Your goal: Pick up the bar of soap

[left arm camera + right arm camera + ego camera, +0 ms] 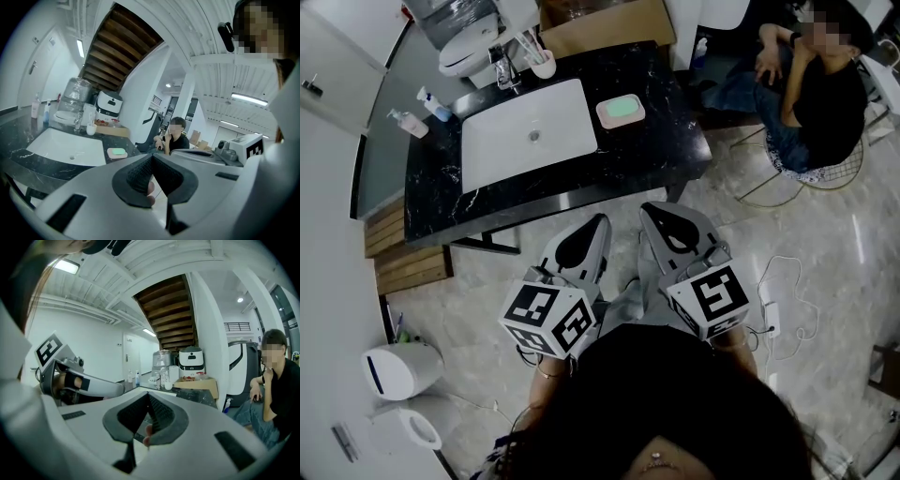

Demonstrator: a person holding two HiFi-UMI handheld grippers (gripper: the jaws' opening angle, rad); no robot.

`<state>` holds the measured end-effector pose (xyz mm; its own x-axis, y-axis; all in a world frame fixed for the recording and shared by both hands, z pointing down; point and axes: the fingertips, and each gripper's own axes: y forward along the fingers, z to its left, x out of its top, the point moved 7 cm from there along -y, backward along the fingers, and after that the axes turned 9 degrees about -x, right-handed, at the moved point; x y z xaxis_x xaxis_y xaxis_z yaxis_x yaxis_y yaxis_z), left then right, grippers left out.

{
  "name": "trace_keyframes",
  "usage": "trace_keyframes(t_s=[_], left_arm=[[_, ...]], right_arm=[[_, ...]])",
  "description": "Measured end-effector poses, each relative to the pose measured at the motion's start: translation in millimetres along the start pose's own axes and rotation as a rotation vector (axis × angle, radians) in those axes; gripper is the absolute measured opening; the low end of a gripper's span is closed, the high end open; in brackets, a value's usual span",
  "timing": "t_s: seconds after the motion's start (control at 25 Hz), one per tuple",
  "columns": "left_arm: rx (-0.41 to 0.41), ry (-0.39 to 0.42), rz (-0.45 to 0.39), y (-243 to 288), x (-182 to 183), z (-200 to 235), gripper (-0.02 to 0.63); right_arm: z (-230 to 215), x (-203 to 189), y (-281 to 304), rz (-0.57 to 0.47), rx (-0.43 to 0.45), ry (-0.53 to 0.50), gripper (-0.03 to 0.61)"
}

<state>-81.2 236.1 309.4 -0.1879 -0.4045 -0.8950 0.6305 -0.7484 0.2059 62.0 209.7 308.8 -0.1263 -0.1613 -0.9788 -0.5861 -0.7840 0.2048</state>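
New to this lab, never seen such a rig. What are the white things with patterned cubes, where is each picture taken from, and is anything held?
A person holds a two-fingered gripper in each hand: the left gripper and right gripper; the marker cubes belong to them. One picture comes from a camera on the person's head, looking down; the other two from cameras riding on each gripper. On the black counter: a white sink, faucet, cup, two pump bottles, and a green bar of soap in its dish. Both grippers' fingers are closed on nothing; the soap lies untouched.
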Motion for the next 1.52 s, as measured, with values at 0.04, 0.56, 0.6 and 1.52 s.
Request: trace_keyframes(t_s=[0.04, 0.56, 0.6, 1.52], left_arm=[[0.004, -0.003, 0.0, 3, 1, 4, 0.006], [0.054, -0.006, -0.009, 91, 43, 60, 0.005], [0.057, -0.004, -0.01, 100, 48, 66, 0.006], [0.252, -0.058, -0.071, 198, 109, 158, 0.006]], right_arm=[[-3, -1, 5, 0.006, 0.005, 0.004, 0.008], [-80, 8, 90, 0.026, 0.062, 0.021, 0.008], [-87, 10, 98, 0.026, 0.068, 0.021, 0.008], [-191, 5, 242, 0.163, 0.235, -0.016, 0.009]])
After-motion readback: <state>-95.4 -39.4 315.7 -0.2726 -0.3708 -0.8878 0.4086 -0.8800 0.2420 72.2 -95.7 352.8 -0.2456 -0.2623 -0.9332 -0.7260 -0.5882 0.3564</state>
